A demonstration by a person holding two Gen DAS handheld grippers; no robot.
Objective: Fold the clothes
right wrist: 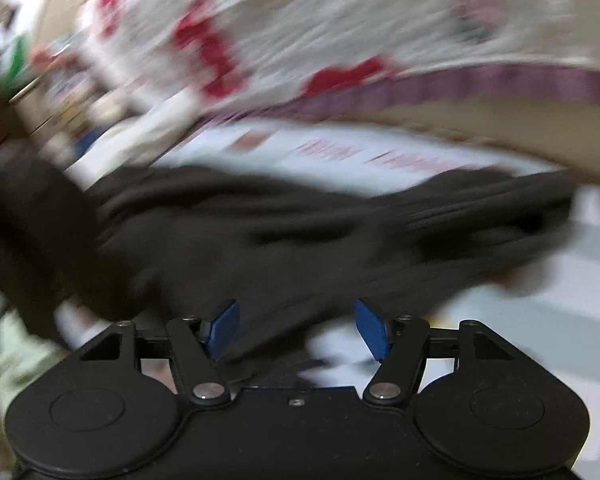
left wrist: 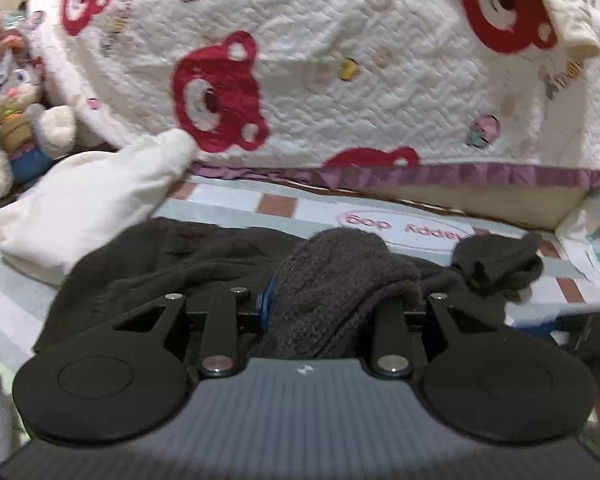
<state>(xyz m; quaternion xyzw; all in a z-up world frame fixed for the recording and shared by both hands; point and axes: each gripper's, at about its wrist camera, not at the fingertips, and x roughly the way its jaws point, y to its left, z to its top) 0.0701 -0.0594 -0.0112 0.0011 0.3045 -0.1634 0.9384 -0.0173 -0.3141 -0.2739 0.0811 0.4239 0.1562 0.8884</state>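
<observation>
Bed sheet [left wrist: 228, 194] with pale checks, dark fuzzy sweater [left wrist: 172, 256] spread on it below a quilt [left wrist: 340, 92] printed with red bears.

Left gripper [left wrist: 324, 300] draped in a thick knitted fold of sweater, one blue pad [left wrist: 266, 300] peeking out at its edge; whether clenched, cannot tell. Right gripper [right wrist: 296, 330] spread wide, blue pads [right wrist: 370, 330] holding nothing, blurred sweater [right wrist: 280, 232] lying just ahead. White folded cloth [left wrist: 88, 208] and plush toy [left wrist: 16, 116] off to the left.
</observation>
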